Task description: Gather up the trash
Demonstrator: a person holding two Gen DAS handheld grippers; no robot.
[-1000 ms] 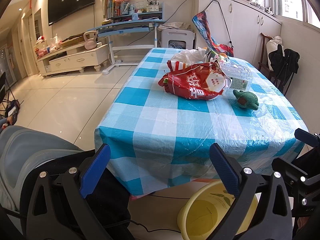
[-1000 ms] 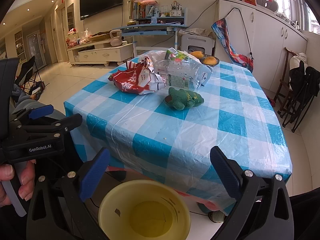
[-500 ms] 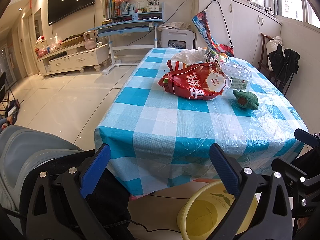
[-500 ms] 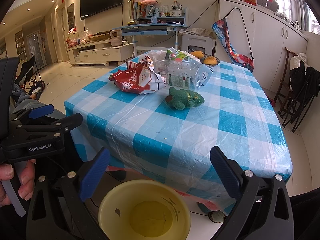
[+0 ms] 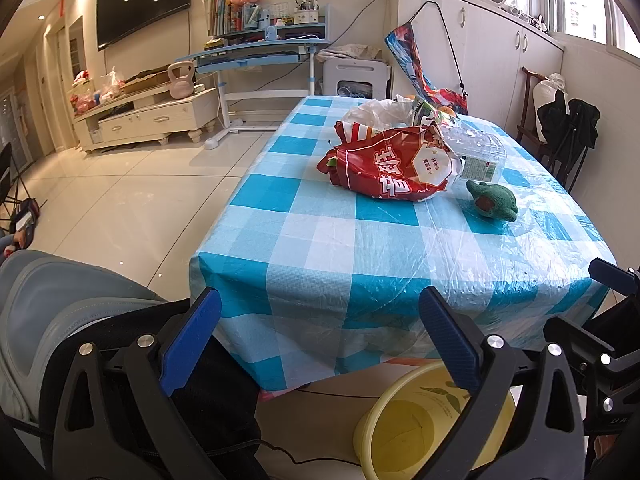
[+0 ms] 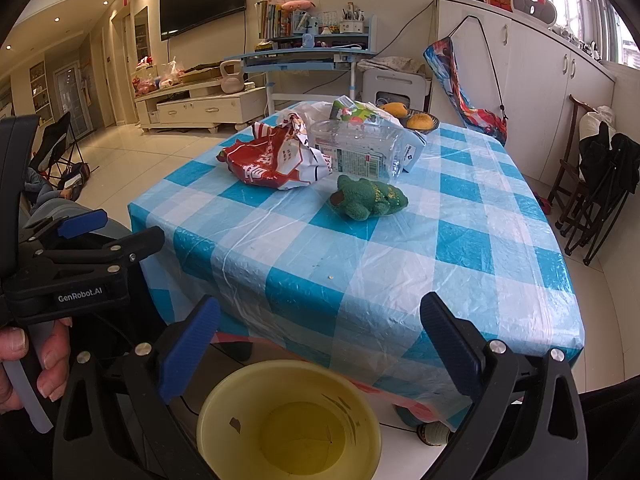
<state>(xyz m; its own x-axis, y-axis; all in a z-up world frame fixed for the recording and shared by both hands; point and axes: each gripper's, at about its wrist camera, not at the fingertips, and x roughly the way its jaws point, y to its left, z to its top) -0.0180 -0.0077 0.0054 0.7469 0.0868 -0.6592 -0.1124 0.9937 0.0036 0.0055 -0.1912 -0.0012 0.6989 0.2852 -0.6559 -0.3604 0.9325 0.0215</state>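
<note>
A crumpled red snack bag (image 5: 394, 168) (image 6: 272, 160) lies on the blue checked table (image 5: 332, 256) (image 6: 400, 248). Behind it rest a clear plastic bottle (image 5: 478, 156) (image 6: 356, 148), a green carton (image 6: 352, 114) and a white plastic bag (image 5: 378, 110). A green plush toy (image 5: 492, 200) (image 6: 366, 200) sits to the right of the bag. A yellow bin (image 5: 424, 420) (image 6: 288, 420) stands on the floor below the table's near edge. My left gripper (image 5: 320, 340) and right gripper (image 6: 320, 340) are both open and empty, held low, short of the table.
A bowl with oranges (image 6: 412, 118) sits at the table's far end. Dark folding chairs (image 6: 600, 184) stand to the right, white cabinets (image 5: 500, 56) behind. A person's hand (image 6: 24, 364) holds the left gripper's handle. Open tiled floor (image 5: 120, 208) lies to the left.
</note>
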